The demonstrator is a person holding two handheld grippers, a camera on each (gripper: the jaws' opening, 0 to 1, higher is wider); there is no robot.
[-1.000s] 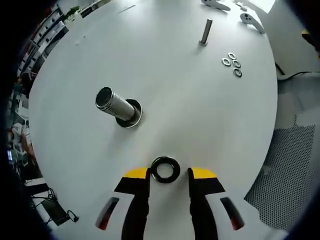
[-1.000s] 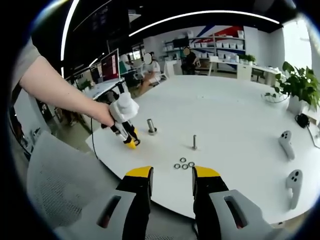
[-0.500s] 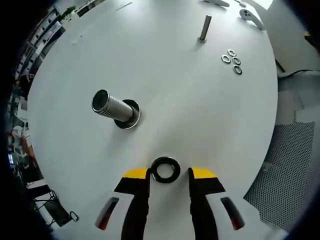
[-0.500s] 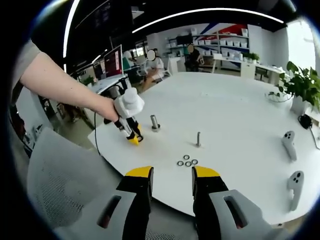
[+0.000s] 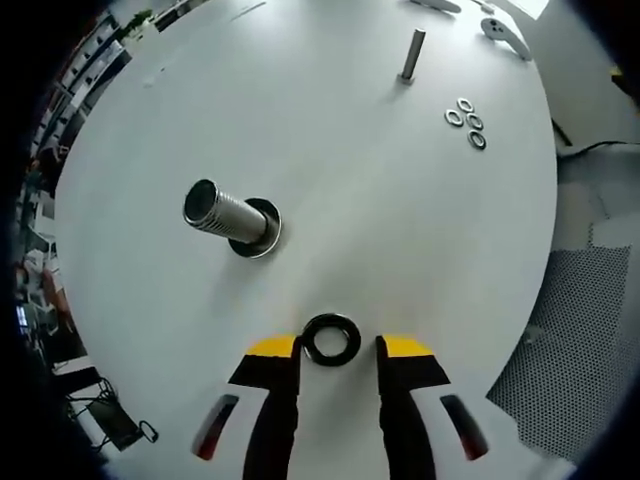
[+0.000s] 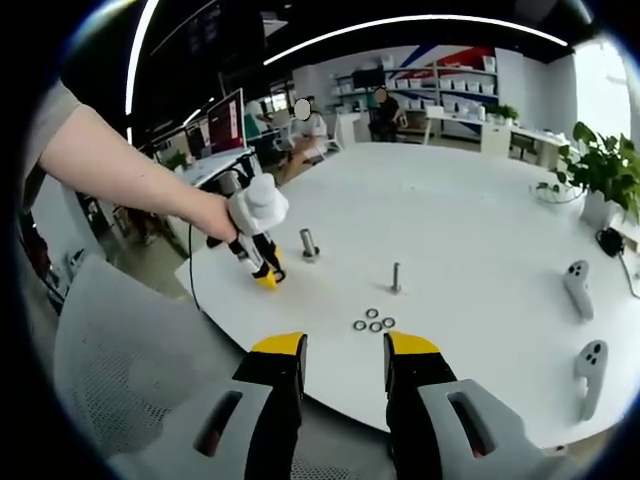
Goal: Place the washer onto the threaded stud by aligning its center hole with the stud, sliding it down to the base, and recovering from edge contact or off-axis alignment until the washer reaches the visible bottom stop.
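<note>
On the round white table [image 6: 470, 250], shelves [image 6: 440, 85] line the far wall.

Bright, even light, sharp, fisheye-bent edges

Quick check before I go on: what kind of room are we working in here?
Most likely an open office or lab. The right gripper view shows shelving with boxes on the far wall, a monitor on a desk, potted plants, and seated people beyond the big white round table.
</note>
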